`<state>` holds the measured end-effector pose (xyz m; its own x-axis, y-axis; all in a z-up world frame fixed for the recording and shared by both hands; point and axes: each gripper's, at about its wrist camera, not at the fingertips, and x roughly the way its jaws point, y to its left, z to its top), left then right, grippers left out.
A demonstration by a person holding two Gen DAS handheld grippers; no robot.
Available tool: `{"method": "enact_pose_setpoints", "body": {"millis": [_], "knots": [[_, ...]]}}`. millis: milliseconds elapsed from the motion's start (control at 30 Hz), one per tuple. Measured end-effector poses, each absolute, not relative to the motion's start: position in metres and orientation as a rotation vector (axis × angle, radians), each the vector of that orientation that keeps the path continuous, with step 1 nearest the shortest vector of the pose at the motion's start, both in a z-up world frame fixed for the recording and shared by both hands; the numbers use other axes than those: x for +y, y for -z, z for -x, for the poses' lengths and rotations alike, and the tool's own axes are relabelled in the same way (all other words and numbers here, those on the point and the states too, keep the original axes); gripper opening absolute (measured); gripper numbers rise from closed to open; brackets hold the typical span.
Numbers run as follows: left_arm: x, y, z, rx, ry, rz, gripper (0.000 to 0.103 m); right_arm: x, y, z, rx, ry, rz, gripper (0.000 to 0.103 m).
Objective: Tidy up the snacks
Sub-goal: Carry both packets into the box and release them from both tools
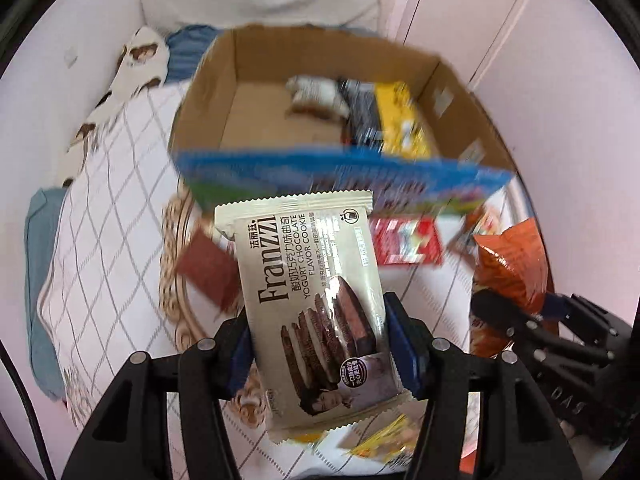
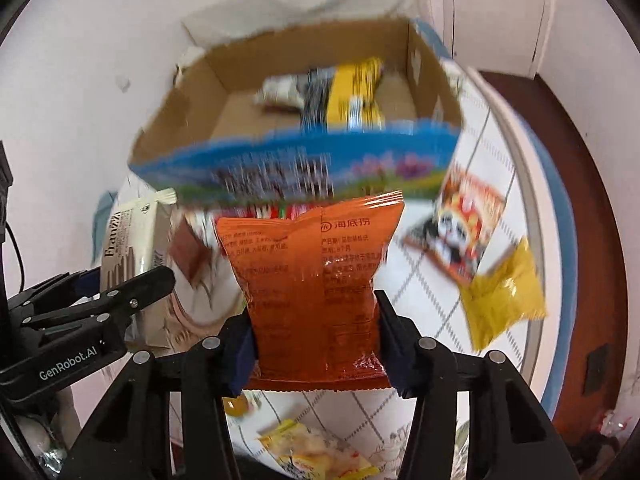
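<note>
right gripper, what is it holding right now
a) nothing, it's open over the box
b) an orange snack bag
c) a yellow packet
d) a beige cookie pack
b: the right gripper has both blue pads pressed against the sides of the orange snack bag, lifted in front of the cardboard box; the beige cookie pack is in the left gripper.
</note>
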<state>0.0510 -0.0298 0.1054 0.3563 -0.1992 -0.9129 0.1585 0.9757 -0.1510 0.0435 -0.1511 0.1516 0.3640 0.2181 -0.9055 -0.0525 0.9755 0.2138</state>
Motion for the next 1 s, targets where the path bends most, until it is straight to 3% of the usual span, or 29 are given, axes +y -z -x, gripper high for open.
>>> {"method": "enact_pose_setpoints", "body": {"millis": [500, 933, 967, 1000], "knots": [[-0.058, -0.151, -0.180, 1.133, 0.267, 0.007, 0.056, -0.202, -0.202, -0.177, 1.051, -0.078, -0.208, 0.054], [-0.042, -0.072, -0.336, 1.339, 0.131, -0.137, 0.057, -0.215, -0.131, -0.334, 1.253, 0.026, -0.242, 0.054], [-0.039, -0.066, -0.343, 1.367, 0.123, -0.137, 0.058, -0.218, -0.124, -0.342, 1.263, 0.039, -0.258, 0.055], [-0.036, -0.059, -0.350, 1.392, 0.124, -0.136, 0.058, -0.219, -0.119, -0.348, 1.274, 0.045, -0.259, 0.066]]}}
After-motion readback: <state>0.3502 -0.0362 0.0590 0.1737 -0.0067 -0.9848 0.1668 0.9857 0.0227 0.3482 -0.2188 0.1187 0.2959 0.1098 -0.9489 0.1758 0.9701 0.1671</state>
